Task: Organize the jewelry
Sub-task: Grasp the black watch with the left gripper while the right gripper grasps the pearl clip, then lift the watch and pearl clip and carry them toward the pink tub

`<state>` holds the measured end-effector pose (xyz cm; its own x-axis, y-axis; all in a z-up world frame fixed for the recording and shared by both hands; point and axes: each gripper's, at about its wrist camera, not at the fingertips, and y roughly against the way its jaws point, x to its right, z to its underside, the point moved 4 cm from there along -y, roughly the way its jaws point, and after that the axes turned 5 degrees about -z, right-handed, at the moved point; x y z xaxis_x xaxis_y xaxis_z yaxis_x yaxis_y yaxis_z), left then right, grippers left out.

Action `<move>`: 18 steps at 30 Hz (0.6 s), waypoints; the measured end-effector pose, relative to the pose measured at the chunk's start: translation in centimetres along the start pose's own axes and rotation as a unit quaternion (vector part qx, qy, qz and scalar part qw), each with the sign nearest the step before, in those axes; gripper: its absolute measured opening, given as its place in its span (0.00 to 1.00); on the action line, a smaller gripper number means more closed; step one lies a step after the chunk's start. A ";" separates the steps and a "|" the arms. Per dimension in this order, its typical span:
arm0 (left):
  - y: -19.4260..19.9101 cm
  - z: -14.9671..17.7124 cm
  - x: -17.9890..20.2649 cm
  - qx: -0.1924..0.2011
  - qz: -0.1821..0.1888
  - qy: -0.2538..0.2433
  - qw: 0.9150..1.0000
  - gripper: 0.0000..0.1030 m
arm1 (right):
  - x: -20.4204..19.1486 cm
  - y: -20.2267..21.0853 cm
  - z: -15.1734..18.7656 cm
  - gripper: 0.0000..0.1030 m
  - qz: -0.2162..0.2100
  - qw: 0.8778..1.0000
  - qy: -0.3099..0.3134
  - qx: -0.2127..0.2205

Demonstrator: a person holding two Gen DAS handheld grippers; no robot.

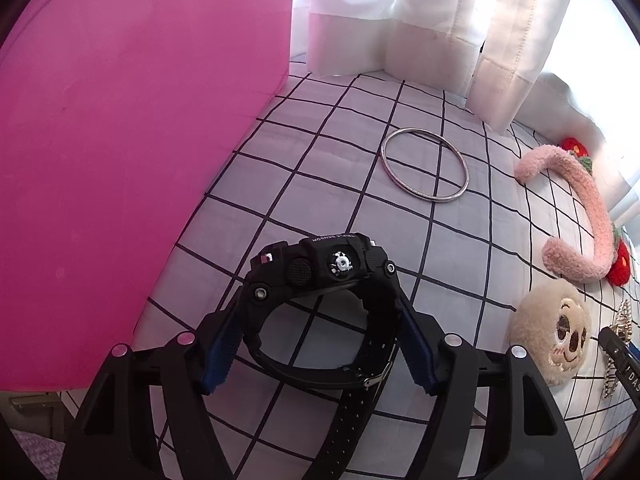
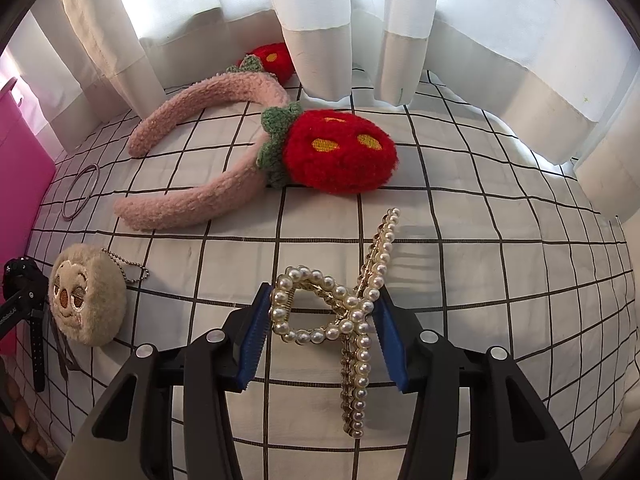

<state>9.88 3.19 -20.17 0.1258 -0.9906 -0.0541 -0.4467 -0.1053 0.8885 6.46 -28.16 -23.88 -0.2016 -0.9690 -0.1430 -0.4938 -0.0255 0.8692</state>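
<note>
My left gripper [image 1: 318,340] is shut on a black wristwatch [image 1: 320,276], its blue pads pressing the strap on both sides, held just above the checked cloth. The watch also shows at the left edge of the right wrist view [image 2: 18,276]. My right gripper [image 2: 320,332] is shut on a pearl hair claw [image 2: 340,312], whose long pearl arm sticks out past the fingers. A silver bangle [image 1: 424,166] lies flat on the cloth ahead of the left gripper; it also shows in the right wrist view [image 2: 80,192].
A pink box [image 1: 120,140] stands close on the left. A pink fuzzy headband [image 2: 208,184] with red strawberry puffs [image 2: 340,156] lies ahead. A beige plush face charm [image 2: 86,296] with a ball chain lies left. White curtains [image 2: 320,20] hang along the back edge.
</note>
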 end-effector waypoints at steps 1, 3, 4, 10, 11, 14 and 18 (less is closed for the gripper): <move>0.1 0.1 -0.1 -0.001 0.001 0.001 1.000 0.66 | 0.1 0.1 0.2 0.47 -0.002 1.000 -0.001 0.001; 0.2 0.2 0.0 -0.001 0.002 0.002 1.000 0.65 | 0.3 0.4 0.4 0.47 -0.004 1.000 -0.003 0.001; 0.1 0.3 -0.1 0.000 0.002 0.001 1.000 0.65 | 0.4 0.3 0.4 0.47 -0.006 1.000 -0.004 0.001; 1.3 0.9 0.2 0.009 0.004 -0.013 1.000 0.65 | 0.7 1.5 0.8 0.45 -0.013 1.000 -0.005 0.007; 1.8 1.1 0.1 0.011 0.005 -0.014 1.000 0.65 | 0.7 1.7 0.8 0.44 -0.013 1.000 -0.004 0.009; 2.6 1.0 0.3 0.018 0.007 -0.019 1.000 0.65 | 0.8 2.2 0.7 0.41 -0.016 1.000 -0.003 0.009; 3.5 0.7 0.6 0.023 0.011 -0.020 0.999 0.65 | 0.8 2.3 0.9 0.41 -0.018 1.000 -0.001 0.010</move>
<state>7.75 2.18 -17.41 0.0800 -0.9954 -0.0532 -0.4902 -0.0857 0.8674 4.40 -28.77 -22.46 -0.1843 -0.9671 -0.1754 -0.5180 -0.0562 0.8535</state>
